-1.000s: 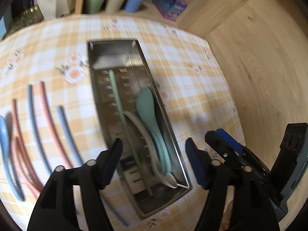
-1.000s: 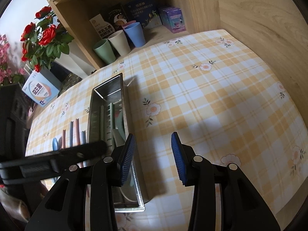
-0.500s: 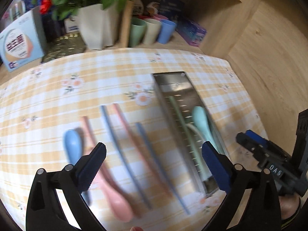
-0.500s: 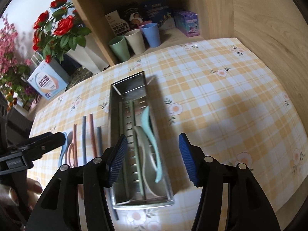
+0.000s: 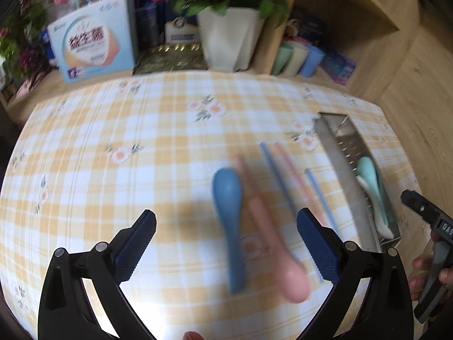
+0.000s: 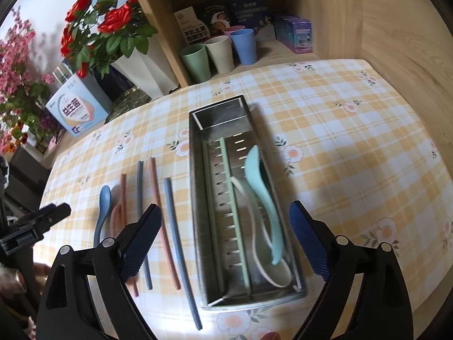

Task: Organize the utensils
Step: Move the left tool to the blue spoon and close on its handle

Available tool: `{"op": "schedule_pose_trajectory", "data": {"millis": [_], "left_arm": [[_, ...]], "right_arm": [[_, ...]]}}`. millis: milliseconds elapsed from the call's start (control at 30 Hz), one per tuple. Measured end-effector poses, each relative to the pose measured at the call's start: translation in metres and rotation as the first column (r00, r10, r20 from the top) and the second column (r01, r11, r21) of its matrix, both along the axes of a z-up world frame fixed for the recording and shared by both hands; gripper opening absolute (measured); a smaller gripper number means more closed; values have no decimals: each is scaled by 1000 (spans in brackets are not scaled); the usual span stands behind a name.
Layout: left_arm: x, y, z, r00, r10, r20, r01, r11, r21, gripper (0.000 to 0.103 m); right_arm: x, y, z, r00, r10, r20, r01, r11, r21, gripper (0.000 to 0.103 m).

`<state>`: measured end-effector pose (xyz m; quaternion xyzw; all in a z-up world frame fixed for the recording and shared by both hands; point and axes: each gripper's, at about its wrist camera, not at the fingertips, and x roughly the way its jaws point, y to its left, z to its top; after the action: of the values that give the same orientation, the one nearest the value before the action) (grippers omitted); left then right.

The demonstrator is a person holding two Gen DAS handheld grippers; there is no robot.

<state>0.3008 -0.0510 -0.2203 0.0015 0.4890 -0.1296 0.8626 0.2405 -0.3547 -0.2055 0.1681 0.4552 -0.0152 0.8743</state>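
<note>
A steel utensil tray (image 6: 283, 206) (image 5: 337, 153) lies on the checked tablecloth and holds a mint spoon (image 6: 262, 195), a cream spoon (image 6: 254, 226) and a green chopstick (image 6: 233, 212). Left of it lie blue and pink chopsticks (image 6: 154, 195), a blue spoon (image 5: 228, 198) (image 6: 102, 209) and a pink spoon (image 5: 280, 255). My left gripper (image 5: 226, 246) is open and empty, hovering over the blue and pink spoons. My right gripper (image 6: 225, 240) is open and empty above the tray's near end.
At the table's back stand a white vase of red roses (image 6: 136, 65), a blue box (image 6: 76, 107), three cups (image 6: 218, 53) and boxes in a wooden shelf (image 6: 294, 32). A wooden wall (image 6: 396, 28) bounds the right side.
My left gripper has swung left, from over the tray to over the loose spoons, and opened wider. My right gripper has shifted over the tray and opened wider.
</note>
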Motion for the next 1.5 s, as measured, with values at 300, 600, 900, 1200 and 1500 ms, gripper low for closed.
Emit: {"op": "schedule_pose_trajectory", "data": {"millis": [300,600,900,1200,1500], "left_arm": [[-5,8,-35,999,19,-34,-17,997,79,78],[-3,-4,-55,994,-29,-101,32,999,27,58],[3,-11,-64,991,-42,-124,43,999,5,25],[-3,-2,-64,994,-35,-106,33,999,-26,14],[-18,39,-64,994,53,-97,-56,998,-33,14]], "right_arm": [[0,24,-11,996,63,-59,-64,997,-30,88],[-3,17,-19,995,37,-95,-40,999,-23,88],[-5,18,-19,995,46,-91,-49,998,-25,88],[-8,25,-17,994,79,-75,-81,996,-28,88],[2,43,-15,986,153,-63,-156,987,-49,68]]}}
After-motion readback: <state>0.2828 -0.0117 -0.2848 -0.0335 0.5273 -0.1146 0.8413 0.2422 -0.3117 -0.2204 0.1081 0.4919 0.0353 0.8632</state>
